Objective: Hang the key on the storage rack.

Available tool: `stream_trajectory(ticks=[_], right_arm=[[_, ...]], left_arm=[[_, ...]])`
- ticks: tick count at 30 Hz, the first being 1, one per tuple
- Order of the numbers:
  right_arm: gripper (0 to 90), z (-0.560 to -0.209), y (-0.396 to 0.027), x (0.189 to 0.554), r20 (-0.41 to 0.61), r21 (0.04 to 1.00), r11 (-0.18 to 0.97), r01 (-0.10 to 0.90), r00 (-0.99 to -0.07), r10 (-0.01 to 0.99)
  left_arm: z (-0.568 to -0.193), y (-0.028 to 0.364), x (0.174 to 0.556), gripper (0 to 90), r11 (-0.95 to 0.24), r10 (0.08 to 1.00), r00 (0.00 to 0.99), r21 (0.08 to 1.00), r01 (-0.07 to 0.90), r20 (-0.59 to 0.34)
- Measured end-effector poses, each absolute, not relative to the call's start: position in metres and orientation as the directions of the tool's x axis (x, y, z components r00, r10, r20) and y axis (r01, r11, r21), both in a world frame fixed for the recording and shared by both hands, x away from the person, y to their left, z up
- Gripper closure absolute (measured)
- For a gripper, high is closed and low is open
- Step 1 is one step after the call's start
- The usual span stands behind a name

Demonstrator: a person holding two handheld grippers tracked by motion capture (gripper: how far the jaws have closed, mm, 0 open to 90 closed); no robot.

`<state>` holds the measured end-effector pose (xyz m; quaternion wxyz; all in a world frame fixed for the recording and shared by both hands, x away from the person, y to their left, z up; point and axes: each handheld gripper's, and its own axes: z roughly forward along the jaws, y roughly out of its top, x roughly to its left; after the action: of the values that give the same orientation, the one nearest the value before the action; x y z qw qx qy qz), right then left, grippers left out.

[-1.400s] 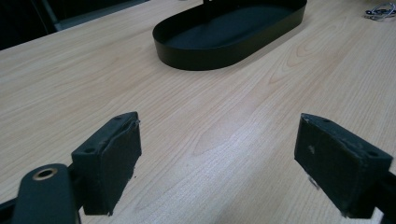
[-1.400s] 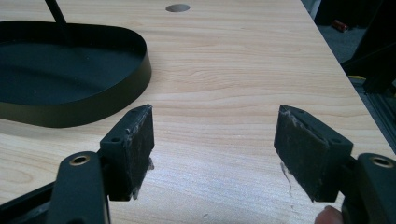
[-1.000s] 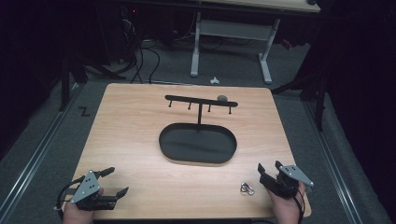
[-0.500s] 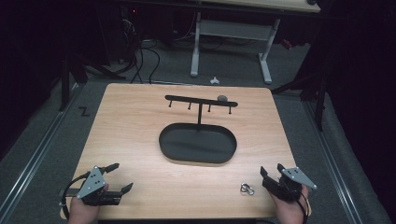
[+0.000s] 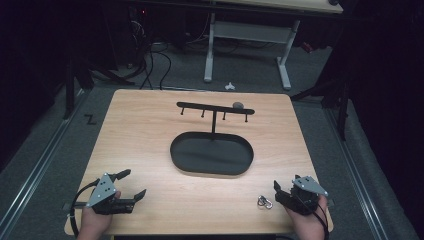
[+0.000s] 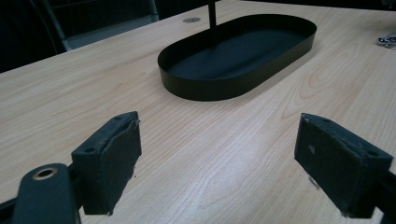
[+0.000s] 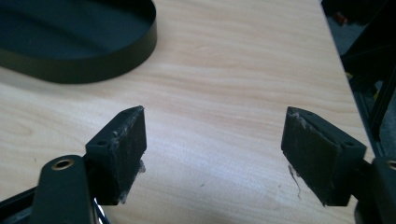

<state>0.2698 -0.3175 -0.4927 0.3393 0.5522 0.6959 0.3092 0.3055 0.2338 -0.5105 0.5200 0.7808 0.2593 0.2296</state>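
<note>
High view
Table (image 5: 150, 130): light wood top, lying lengthwise away from the person.
Black oval tray (image 5: 212, 170): sitting at the middle of the table, a thin post rising from its far rim.
Hook bar (image 5: 215, 107): crossing the top of that post, four short pegs hanging under it, a small grey piece (image 5: 238, 105) resting near its right end.
Metal rings (image 5: 264, 202): lying on bare wood near the front edge, right of the tray, just left of the right gripper and apart from it.
Left gripper (image 5: 134, 184): lying in the person's left hand at the front left corner, jaws standing spread and pointing right, nothing between them.
Right gripper (image 5: 278, 192): sitting in the person's right hand at the front right corner, pointing left toward the metal rings.

Left gripper view
Left gripper (image 6: 217, 154): two black padded jaws standing wide apart, bare wood showing between them.
Black oval tray (image 6: 210, 88): lying ahead beyond the jaws, nothing lying in it, its post rising at the far side.
Metal rings (image 6: 387, 41): glinting at the right edge, well off from the jaws.

Right gripper view
Right gripper (image 7: 215, 149): jaws having just been opening, now standing wide, pinching nothing, worn pads fraying at their edges.
Black oval tray (image 7: 93, 60): curving across the upper left corner.
Table (image 7: 243, 60): its right edge running down the right side.
</note>
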Motion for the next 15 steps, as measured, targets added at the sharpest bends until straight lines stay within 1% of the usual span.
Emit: stream_trajectory(ticks=[2,3,4,8,9,13,15], right_arm=[[21.9,-0.493,-0.317,0.271,-0.132,0.796,0.204,0.569,-0.166,0.977],[21.2,-0.494,-0.317,0.273,-0.147,0.768,0.227,0.599,-0.181,0.972],[21.2,-0.494,-0.317,0.273,-0.147,0.768,0.227,0.599,-0.181,0.972],[21.6,-0.495,-0.321,0.28,-0.146,0.7,0.252,0.669,-0.212,0.966],[21.6,-0.495,-0.321,0.28,-0.146,0.7,0.252,0.669,-0.212,0.966],[21.9,-0.491,-0.327,0.287,-0.162,0.605,0.294,0.74,-0.247,0.955],[21.9,-0.49,-0.328,0.288,-0.158,0.594,0.295,0.749,-0.25,0.955]], left_arm=[[-0.51,0.234,0.305,15.2,-0.324,0.645,0.759,0.931,0.166,0.089],[-0.509,0.234,0.305,15.2,-0.323,0.644,0.759,0.932,0.165,0.089],[-0.509,0.234,0.305,15.2,-0.325,0.644,0.759,0.931,0.165,0.091],[-0.51,0.233,0.307,15.2,-0.335,0.642,0.762,0.925,0.178,0.086],[-0.51,0.233,0.307,15.2,-0.335,0.642,0.762,0.925,0.178,0.086],[-0.512,0.234,0.307,15.2,-0.346,0.645,0.759,0.92,0.181,0.093],[-0.512,0.234,0.306,15.2,-0.349,0.644,0.76,0.919,0.184,0.092]])
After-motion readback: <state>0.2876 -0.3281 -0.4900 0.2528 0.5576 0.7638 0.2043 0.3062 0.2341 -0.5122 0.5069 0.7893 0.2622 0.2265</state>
